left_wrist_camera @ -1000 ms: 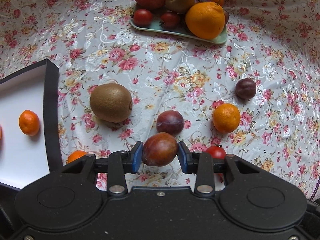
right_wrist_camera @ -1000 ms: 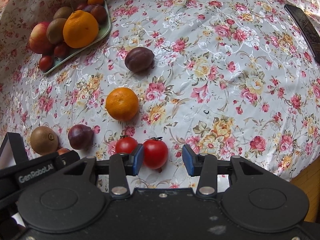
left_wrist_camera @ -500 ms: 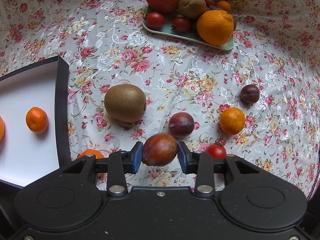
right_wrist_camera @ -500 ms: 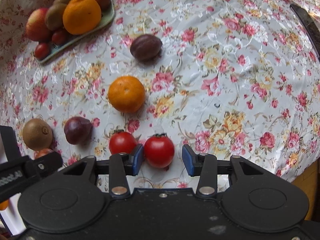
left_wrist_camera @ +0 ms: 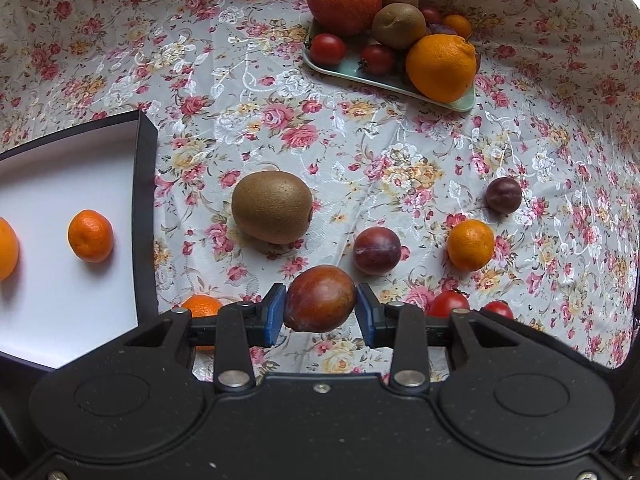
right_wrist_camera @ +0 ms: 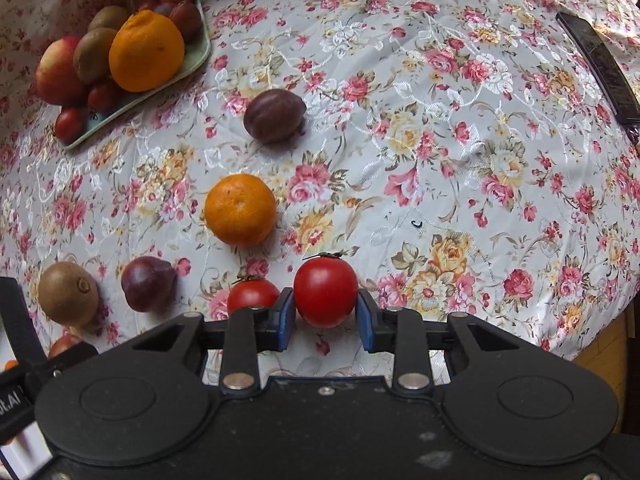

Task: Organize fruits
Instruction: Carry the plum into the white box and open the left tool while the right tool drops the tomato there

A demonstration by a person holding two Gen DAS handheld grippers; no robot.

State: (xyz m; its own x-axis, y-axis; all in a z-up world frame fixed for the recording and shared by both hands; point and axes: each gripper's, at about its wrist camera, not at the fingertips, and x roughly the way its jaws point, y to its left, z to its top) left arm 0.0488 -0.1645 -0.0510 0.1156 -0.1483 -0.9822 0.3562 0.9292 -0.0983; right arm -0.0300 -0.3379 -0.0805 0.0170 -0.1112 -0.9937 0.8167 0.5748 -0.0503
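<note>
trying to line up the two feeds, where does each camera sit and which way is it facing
Left wrist: sits on the left hand-held gripper, looking forward and down over the floral tablecloth toward the fruit tray; its black body and blue pads show, shut on a plum.
Right wrist: sits on the right hand-held gripper, looking across the cloth; its pads are closed on a tomato.
Shared: the tray, kiwi, loose mandarin.
</note>
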